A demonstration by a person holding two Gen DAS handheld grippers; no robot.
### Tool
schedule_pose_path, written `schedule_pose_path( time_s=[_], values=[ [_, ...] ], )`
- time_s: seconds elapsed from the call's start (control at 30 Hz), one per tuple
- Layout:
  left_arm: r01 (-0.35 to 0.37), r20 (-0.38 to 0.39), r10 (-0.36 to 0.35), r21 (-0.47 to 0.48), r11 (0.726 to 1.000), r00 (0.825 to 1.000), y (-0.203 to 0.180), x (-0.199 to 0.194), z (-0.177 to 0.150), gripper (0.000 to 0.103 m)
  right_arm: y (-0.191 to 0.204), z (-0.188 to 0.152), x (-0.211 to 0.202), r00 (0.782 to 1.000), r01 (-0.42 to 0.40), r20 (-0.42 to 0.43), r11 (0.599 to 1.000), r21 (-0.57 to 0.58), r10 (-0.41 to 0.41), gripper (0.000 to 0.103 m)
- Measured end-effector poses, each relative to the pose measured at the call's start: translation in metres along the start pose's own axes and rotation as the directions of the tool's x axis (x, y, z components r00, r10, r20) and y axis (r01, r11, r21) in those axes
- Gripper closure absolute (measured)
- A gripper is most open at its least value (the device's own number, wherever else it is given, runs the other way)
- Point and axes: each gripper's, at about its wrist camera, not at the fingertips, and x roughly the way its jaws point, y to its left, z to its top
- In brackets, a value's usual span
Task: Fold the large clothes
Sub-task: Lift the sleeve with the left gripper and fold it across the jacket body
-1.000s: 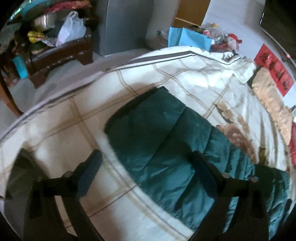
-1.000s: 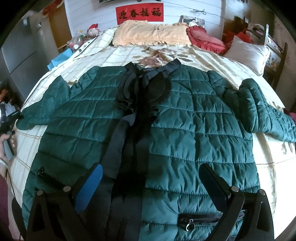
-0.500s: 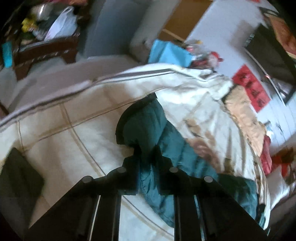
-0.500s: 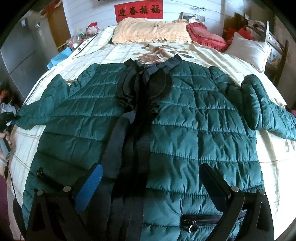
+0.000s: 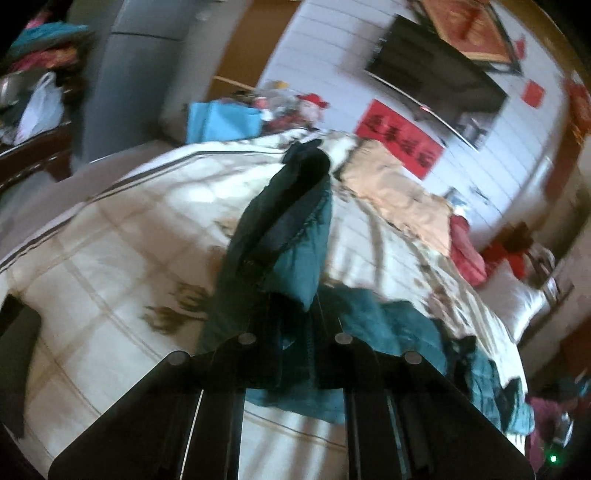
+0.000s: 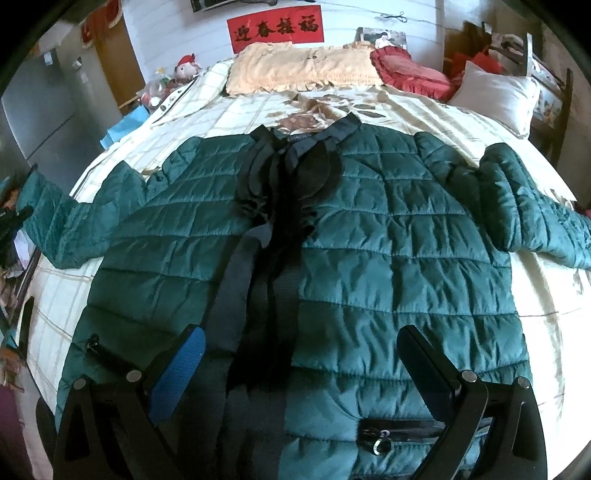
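Left tongs (image 5: 295,314): clenched on the cuff end of the jacket's sleeve (image 5: 284,229), the two fingers drawn close together with teal fabric bunched between them.
Sleeve: raised off the bed, standing up ahead of the left tongs, its dark lining showing at the open cuff; the picture is blurred here.
Right tongs (image 6: 301,363): released, fingers spread wide apart above the lower front of the jacket; one finger (image 6: 177,373) carries a blue pad. I cannot tell whether the tips touch the fabric.
Jacket (image 6: 388,258): teal, quilted, spread front-up across the bed with a dark placket down the middle and a dark collar at the top; a zipped pocket (image 6: 399,434) lies just beside the right tongs' far finger.
Other sleeve (image 6: 524,206): bent and lying on the bed on the opposite side.
Bed (image 6: 229,110): cream checked cover with a floral print.
Pillows: a peach one (image 6: 303,70) at the head, a red one (image 6: 410,75) beside it, a white one (image 6: 495,96) at the edge.
Wall: red banner (image 6: 275,27) above the peach pillow.
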Motion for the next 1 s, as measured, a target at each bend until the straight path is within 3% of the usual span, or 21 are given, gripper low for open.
schedule_pose_path(
  time_s=[0.23,0.43,0.73,1.0],
  values=[
    [0.108,-0.050,-0.103,0.098,0.989,0.993,-0.070,-0.006,-0.022,0.094,-0.013,-0.001,-0.005,1.000,-0.012,0.014,0.999,0.037,0.011,0.000],
    [0.188,-0.123,-0.170,0.155,0.970,0.978,-0.129,0.004,-0.045,0.094,-0.020,-0.003,-0.008,1.000,-0.022,0.023,0.998,0.051,0.020,0.000],
    [0.266,-0.203,-0.221,0.237,0.934,0.954,-0.204,0.016,-0.085,0.094,-0.039,-0.005,-0.012,0.999,-0.024,0.029,0.995,0.096,0.021,0.000],
    [0.288,-0.272,-0.213,0.272,0.918,0.938,-0.238,0.038,-0.113,0.094,-0.050,-0.009,-0.013,0.999,-0.023,0.026,0.994,0.110,0.020,0.000]
  ],
)
